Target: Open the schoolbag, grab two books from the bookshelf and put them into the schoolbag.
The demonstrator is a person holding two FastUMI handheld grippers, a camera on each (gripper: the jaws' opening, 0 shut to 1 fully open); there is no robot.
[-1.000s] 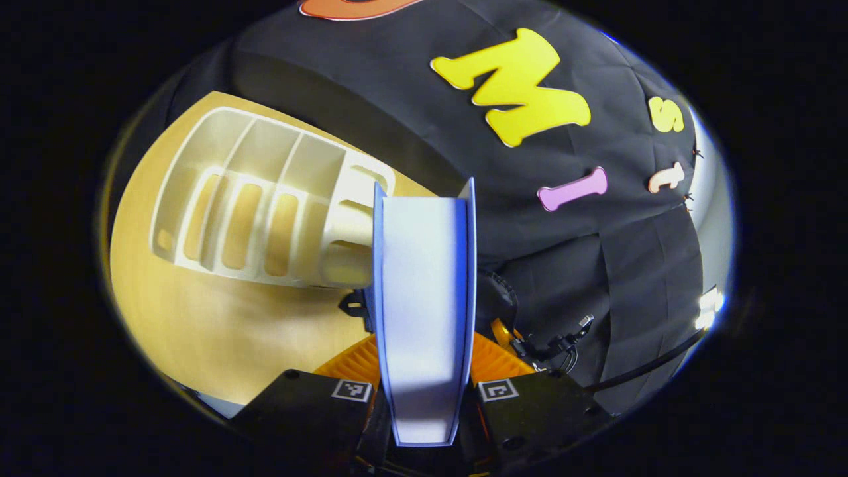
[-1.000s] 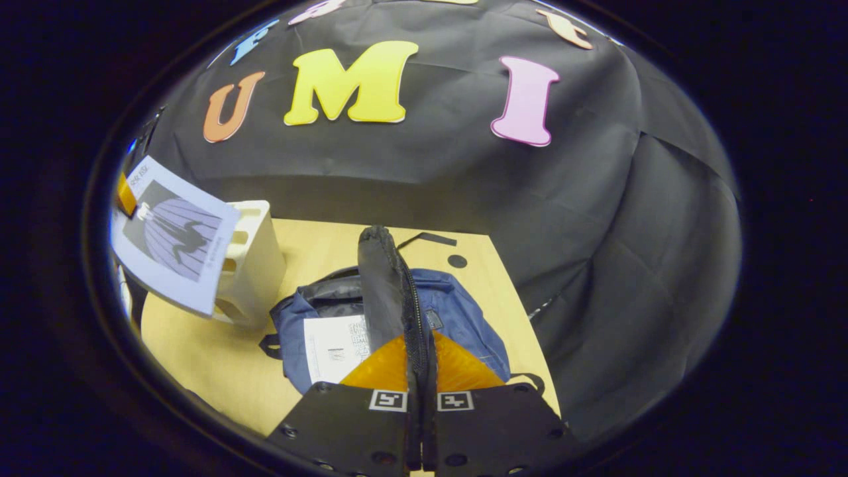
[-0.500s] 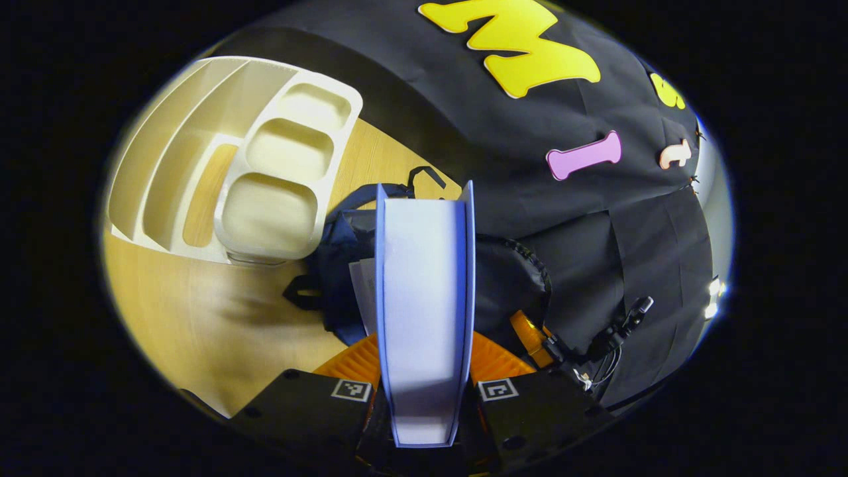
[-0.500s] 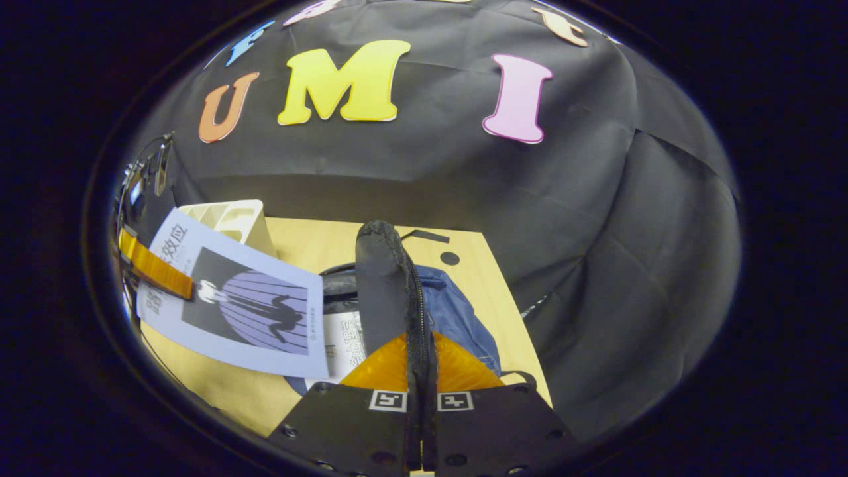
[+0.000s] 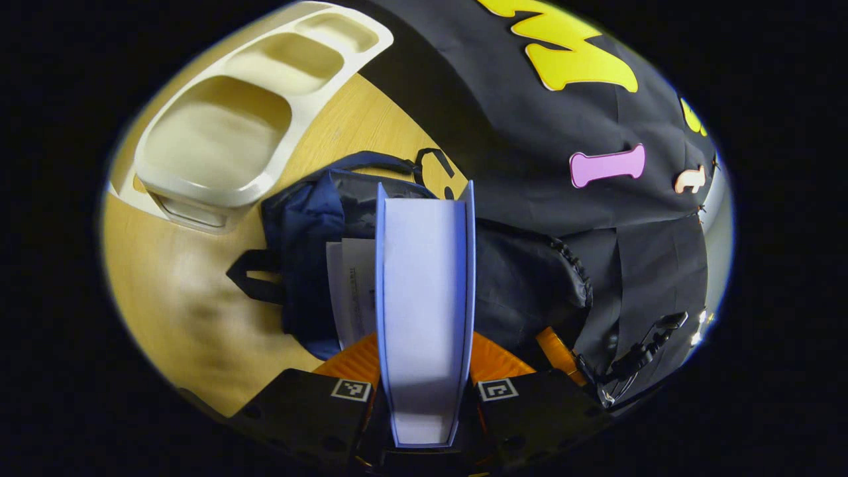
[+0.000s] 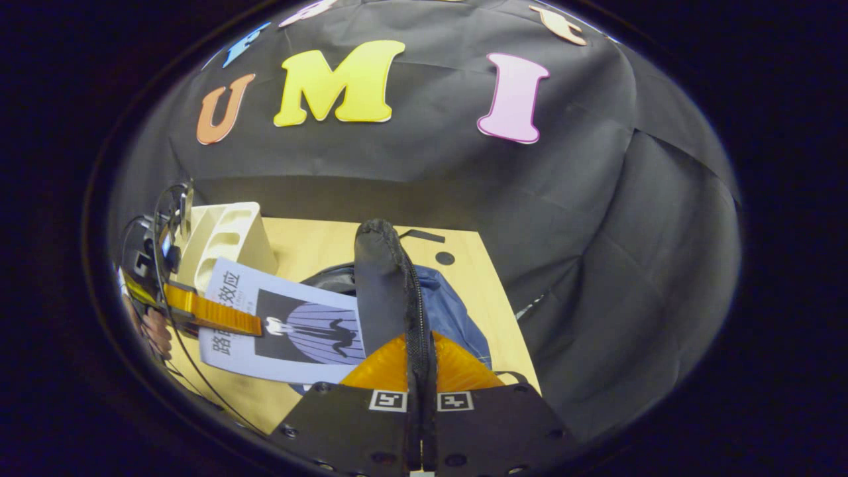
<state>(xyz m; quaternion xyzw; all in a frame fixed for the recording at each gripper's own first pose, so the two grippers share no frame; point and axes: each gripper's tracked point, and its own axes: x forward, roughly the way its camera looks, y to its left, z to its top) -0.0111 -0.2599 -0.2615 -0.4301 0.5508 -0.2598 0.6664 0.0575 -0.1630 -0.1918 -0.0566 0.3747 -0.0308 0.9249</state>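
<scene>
Leftmost, bookshelf [image 5: 225, 132] on the counter [image 5: 185, 311]. Left gripper [image 5: 424, 371] jaws clamp a book [image 5: 424, 298], held edge-on over the open schoolbag [image 5: 305, 225], where another book [image 5: 351, 291] already lies. Right gripper [image 6: 421, 371] jaws pinch the bag's flap [image 6: 381, 285], lifted upright.

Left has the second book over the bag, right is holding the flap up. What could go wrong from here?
1. The first book already lies in the schoolbag mouth; the held book may catch on it rather than slide in.
2. The right gripper pinches only the edge of the flap; if that slips, the opening may close on the book.
3. The left gripper holds the book near one end, so it could pivot on contact.
</scene>
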